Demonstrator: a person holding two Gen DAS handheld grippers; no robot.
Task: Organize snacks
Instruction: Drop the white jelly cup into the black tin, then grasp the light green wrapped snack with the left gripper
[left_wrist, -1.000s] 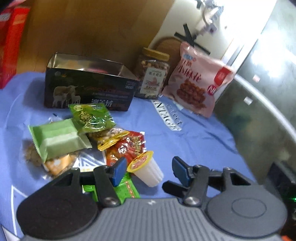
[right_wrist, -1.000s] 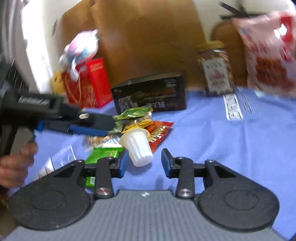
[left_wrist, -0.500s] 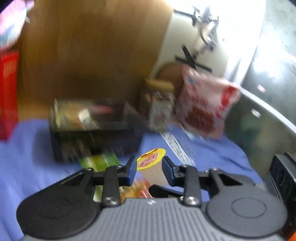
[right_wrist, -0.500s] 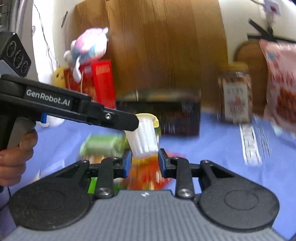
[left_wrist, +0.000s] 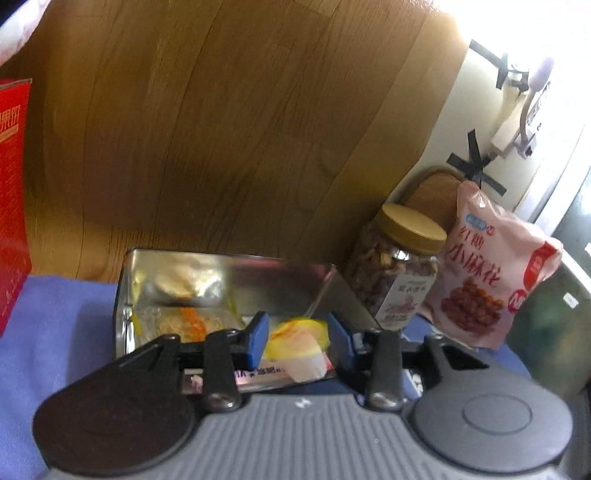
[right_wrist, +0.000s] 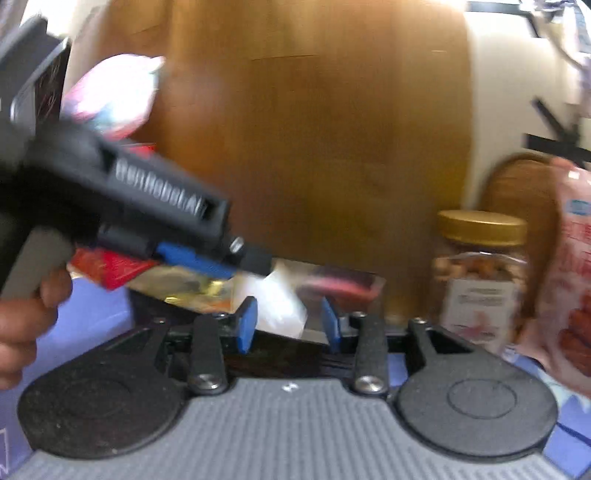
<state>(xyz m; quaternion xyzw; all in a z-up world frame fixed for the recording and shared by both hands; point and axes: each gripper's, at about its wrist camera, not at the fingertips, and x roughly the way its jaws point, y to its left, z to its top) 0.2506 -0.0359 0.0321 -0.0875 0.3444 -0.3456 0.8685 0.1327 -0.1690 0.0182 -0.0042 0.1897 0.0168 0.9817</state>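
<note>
Left wrist view: left gripper (left_wrist: 297, 341) over the open tin (left_wrist: 229, 280), jaws just eased apart, jelly cup (left_wrist: 295, 345) loose between them above the tin. Right gripper (right_wrist: 288, 325) beside the tin, spread, gripping nothing.

One tin (left_wrist: 125, 295), one jar (left_wrist: 399, 266), one pink bag (left_wrist: 495, 280), one jelly cup (left_wrist: 295, 339)

The pink snack bag (left_wrist: 495, 280) at three o'clock reads "红糖小麻花". The left gripper's (right_wrist: 255, 264) black body, at nine o'clock, carries blurred "GenRobot.AI" lettering.
</note>
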